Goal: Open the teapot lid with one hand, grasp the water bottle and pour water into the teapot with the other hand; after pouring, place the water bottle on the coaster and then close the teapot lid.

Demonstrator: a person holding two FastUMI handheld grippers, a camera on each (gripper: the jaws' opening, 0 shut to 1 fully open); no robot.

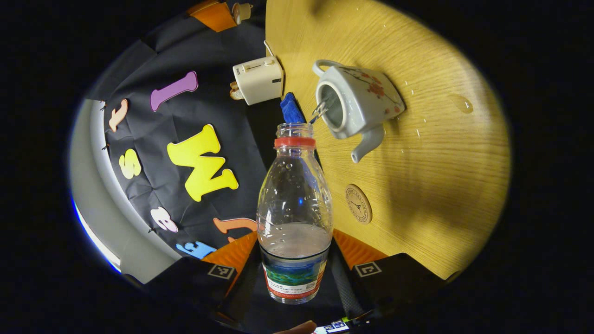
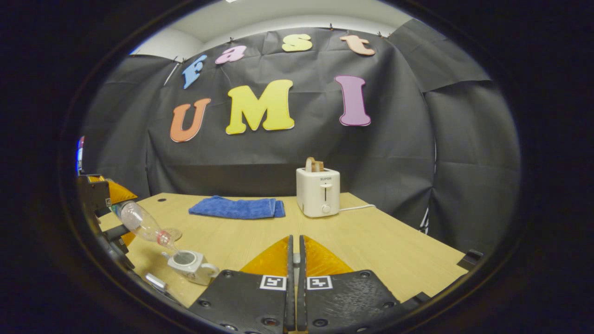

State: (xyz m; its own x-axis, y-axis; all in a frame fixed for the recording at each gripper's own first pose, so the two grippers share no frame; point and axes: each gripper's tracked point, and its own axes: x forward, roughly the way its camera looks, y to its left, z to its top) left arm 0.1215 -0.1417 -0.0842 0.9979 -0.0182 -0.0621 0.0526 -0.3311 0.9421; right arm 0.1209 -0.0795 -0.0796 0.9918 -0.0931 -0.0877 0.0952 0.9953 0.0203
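My left gripper [image 1: 295,253] is shut on a clear water bottle [image 1: 294,204] with a red neck ring, about a third full. The bottle is tipped toward the white flowered teapot [image 1: 359,99], and a thin stream runs into its uncovered mouth. A round wooden coaster [image 1: 358,204] lies on the table near the spout. In the right gripper view the tilted bottle [image 2: 141,225] and the teapot [image 2: 190,265] sit at the lower left. My right gripper [image 2: 294,253] is held above the table, jaws almost together on a pale sliver, the teapot lid's knob. The rest of the lid is hidden.
A white toaster [image 2: 318,192] with bread in its slot stands at the back of the wooden table [image 2: 371,241], its cord trailing right. A folded blue towel [image 2: 236,207] lies left of it. Water drops [image 1: 461,104] dot the table beyond the teapot.
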